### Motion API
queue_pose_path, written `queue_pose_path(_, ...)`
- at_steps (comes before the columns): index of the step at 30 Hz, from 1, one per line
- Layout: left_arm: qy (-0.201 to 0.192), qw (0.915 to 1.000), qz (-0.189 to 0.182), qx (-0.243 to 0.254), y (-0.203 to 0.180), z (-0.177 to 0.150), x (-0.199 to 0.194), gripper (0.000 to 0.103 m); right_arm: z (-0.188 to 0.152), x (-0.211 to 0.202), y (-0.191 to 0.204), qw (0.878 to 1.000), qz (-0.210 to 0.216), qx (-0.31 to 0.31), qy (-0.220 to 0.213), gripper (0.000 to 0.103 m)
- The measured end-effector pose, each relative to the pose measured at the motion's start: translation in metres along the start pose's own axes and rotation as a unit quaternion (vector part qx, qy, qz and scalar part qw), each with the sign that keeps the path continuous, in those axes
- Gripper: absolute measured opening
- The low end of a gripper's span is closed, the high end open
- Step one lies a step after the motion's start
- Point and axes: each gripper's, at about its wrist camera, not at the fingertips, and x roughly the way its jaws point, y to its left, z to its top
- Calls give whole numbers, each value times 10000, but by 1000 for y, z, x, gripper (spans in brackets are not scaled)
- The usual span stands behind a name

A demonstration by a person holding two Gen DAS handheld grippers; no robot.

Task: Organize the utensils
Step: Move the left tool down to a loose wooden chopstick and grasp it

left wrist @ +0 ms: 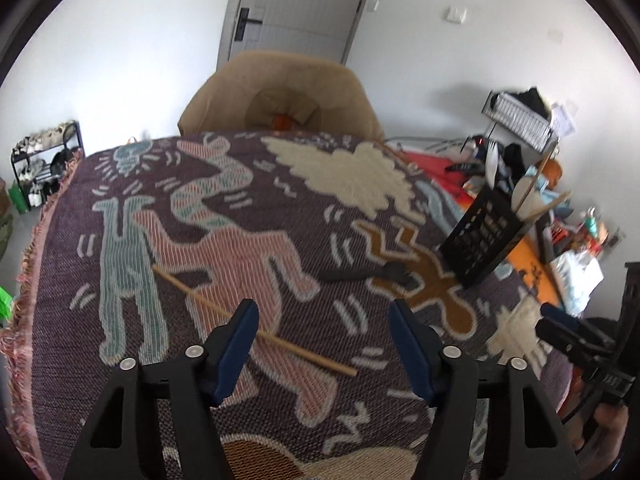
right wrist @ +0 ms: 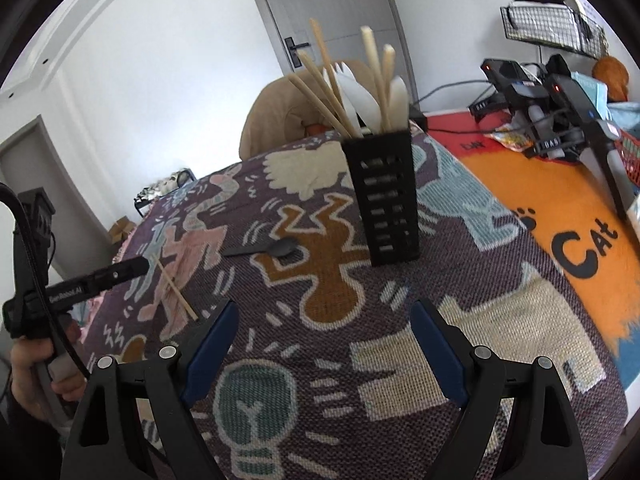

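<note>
Left tongs spread above chopstick, seemingly not touching, right tongs spread, empty

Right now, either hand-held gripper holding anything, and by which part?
Nothing held. Left hand-held gripper is open over the chopstick; right hand-held gripper open and empty.

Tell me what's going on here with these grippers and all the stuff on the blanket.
A person is tidying utensils with a handheld gripper in each hand. Most chopsticks and pale spoons already stand in the black holder. A wooden chopstick and a black spoon lie loose on the patterned blanket. The left gripper is over the chopstick, its jaws apart and not yet gripping it. The right gripper is open and empty.
</note>
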Motion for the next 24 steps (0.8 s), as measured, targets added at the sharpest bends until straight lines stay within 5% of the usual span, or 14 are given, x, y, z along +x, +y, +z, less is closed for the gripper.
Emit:
queue_pose_path(8, 453, 9981, 135, 392, -17, -22, 24, 59, -10, 7, -14, 9997, -23, 191, 152, 87)
queue_pose_path(12, 642, 9973, 297, 198, -21, -30, 40, 59, -13, 8, -16, 9996, -26, 181, 204, 87)
queue_pose_path(18, 671, 9917, 1087, -124, -26, -39, 60, 59, -15, 7, -27, 9993, -54, 280, 246, 87)
queue_pose_path(24, 603, 9869, 1493, 79, -37, -43, 64, 59, -16, 9, -28, 9991, -18, 324, 276, 87)
